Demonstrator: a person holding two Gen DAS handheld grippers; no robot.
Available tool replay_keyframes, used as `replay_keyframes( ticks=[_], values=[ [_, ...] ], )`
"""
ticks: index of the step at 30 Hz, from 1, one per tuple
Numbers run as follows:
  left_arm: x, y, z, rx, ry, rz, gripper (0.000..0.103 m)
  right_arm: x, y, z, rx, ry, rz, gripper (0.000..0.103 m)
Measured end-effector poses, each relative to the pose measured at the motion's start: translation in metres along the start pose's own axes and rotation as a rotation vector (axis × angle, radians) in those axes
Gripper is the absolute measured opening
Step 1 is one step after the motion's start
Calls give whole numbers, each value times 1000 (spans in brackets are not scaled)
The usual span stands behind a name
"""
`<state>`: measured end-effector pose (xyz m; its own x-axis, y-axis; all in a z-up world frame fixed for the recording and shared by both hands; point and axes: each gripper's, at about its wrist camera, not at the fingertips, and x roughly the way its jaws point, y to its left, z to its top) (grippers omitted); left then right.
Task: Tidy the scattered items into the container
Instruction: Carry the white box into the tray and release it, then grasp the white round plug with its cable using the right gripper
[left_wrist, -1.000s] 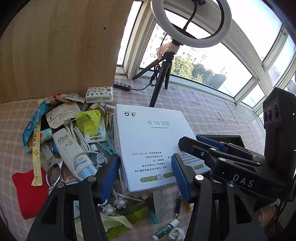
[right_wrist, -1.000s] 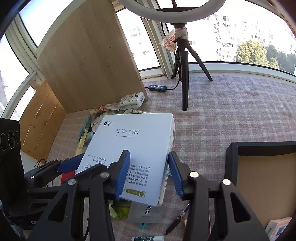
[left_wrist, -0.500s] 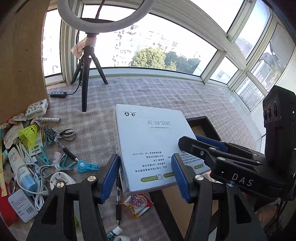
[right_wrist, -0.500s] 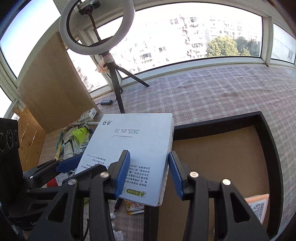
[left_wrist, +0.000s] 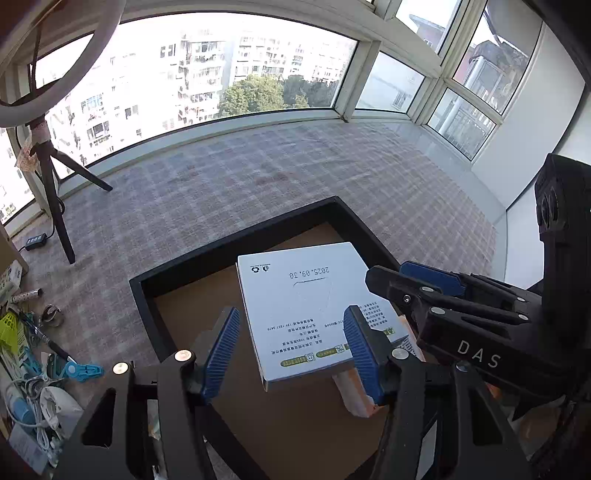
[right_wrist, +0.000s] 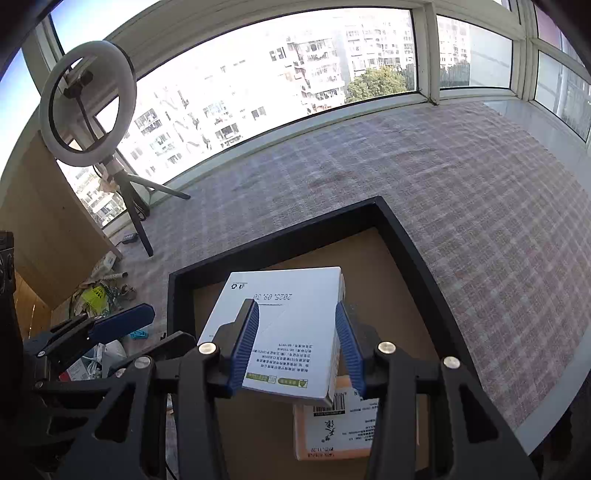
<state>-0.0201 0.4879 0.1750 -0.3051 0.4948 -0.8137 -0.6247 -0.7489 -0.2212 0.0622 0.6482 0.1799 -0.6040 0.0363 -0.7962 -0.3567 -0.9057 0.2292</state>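
Observation:
A flat white box (left_wrist: 306, 306) with printed text hangs low inside the black tray (left_wrist: 236, 240), over its brown floor. My right gripper (right_wrist: 295, 308) is shut on the white box (right_wrist: 291, 321) near its right edge. In the left wrist view the right gripper (left_wrist: 413, 280) reaches in from the right. My left gripper (left_wrist: 291, 321) straddles the box's near edge. Its jaws are opening, and a gap shows between the left pad (left_wrist: 221, 350) and the box. An orange-and-white packet (right_wrist: 332, 432) lies in the tray (right_wrist: 273, 236), partly hidden under the box.
A pile of small items (left_wrist: 22, 350) with a blue clip (left_wrist: 83, 369) lies on the checked cloth left of the tray. A ring light on a tripod (right_wrist: 85, 107) and a wooden board (right_wrist: 37, 229) stand at the far left. Windows line the back.
Both grippers carried the white box to the right, from above the pile to inside the black tray. The left jaws have widened off the box.

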Motion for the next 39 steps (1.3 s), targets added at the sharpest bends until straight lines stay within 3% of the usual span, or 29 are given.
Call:
replay_keyframes(
  ticks=[5, 8, 16, 21, 29, 33, 39],
  values=[
    [-6, -8, -7, 55, -11, 27, 63, -3, -11, -2, 18, -8, -7, 44],
    [-10, 0, -9, 38, -10, 33, 63, -2, -1, -3, -13, -7, 0, 44],
    [-46, 67, -35, -45, -37, 123, 63, 8, 64, -10, -153, 21, 92, 49],
    [-72, 140, -65, -176, -33, 218, 63, 23, 126, -19, -268, 56, 173, 49],
    [-106, 262, -129, -458, -4, 329, 63, 64, 229, -44, -456, 198, 304, 49],
    [-113, 302, -151, -576, 10, 320, 63, 88, 275, -60, -550, 282, 345, 49],
    [-103, 327, -161, -658, 43, 284, 62, 125, 318, -73, -638, 352, 308, 49]
  ],
)
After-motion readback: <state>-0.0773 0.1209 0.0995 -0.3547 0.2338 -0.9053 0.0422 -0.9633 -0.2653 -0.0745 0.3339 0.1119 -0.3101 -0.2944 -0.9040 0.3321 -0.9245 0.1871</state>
